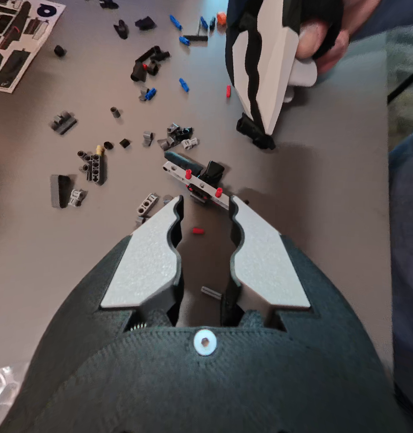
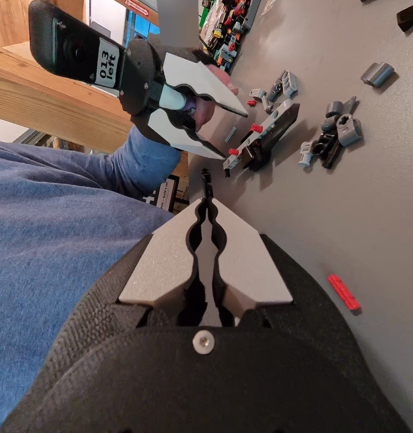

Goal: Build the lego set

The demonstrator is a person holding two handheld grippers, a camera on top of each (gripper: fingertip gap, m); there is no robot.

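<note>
A partly built assembly (image 1: 196, 181), a light grey beam with red pins on black parts, lies on the grey table; it also shows in the right wrist view (image 2: 259, 140). My left gripper (image 1: 206, 201) is open and empty, its tips just short of the assembly's near end, and shows likewise in the right wrist view (image 2: 235, 136). A loose red pin (image 1: 198, 230) and a short grey axle (image 1: 210, 293) lie between its fingers. My right gripper (image 2: 206, 202) is shut on a small black piece (image 2: 206, 182), held to the right of the assembly (image 1: 253, 132).
Loose grey, black and blue parts (image 1: 95, 166) lie scattered left and beyond. A printed sheet (image 1: 13, 42) lies far left. A red axle (image 2: 343, 295) lies near my right gripper. A box of parts (image 2: 226, 28) stands at the table's far side. A person's blue clothing borders the table edge (image 1: 388, 210). There is about 7 cm between the tips of the two grippers.
</note>
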